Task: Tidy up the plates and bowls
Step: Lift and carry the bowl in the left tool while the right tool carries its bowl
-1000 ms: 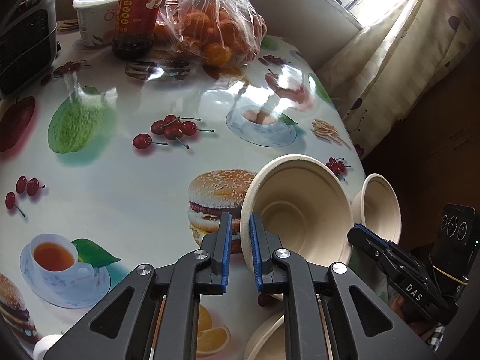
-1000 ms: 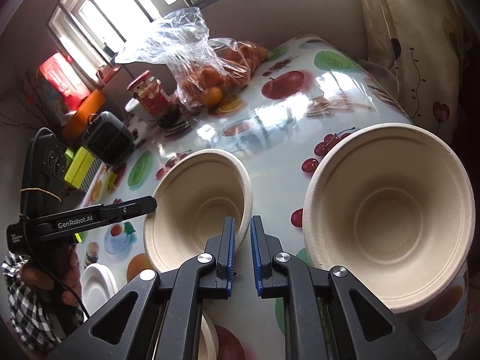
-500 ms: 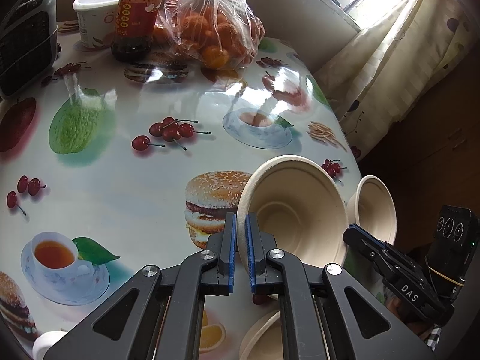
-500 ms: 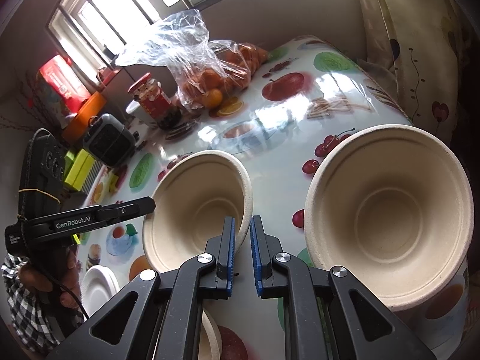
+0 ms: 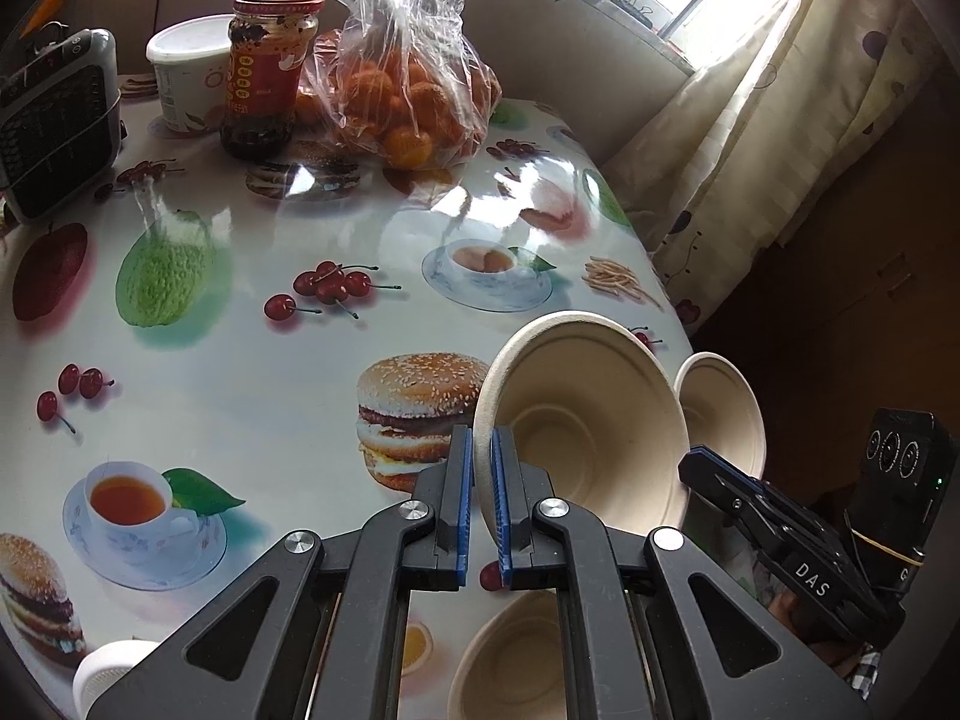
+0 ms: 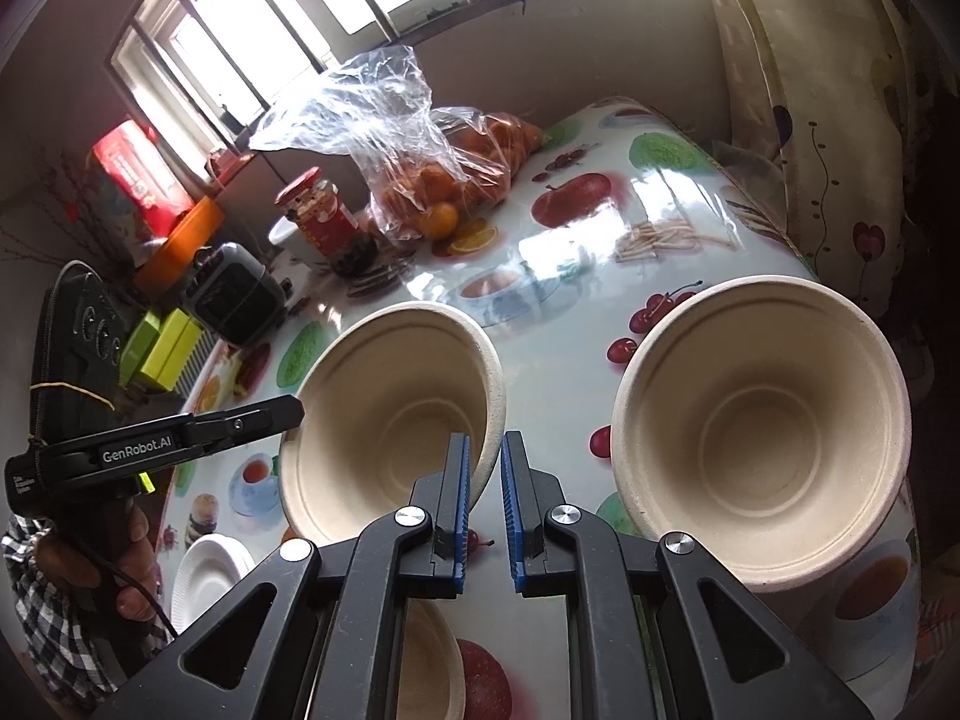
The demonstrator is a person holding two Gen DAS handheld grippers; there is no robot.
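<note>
The left gripper [image 5: 478,501] pinches the rim of a tilted paper bowl [image 5: 585,429] above the fruit-print tablecloth [image 5: 198,372], the right gripper [image 6: 482,510] stands slightly parted around that rim's other side, a second bowl [image 6: 759,432] just beyond, oranges bag [image 5: 399,96] far back.

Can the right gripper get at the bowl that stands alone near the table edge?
Probably yes: the right gripper is open, and the lone bowl stands close on its right with nothing between them.
</note>
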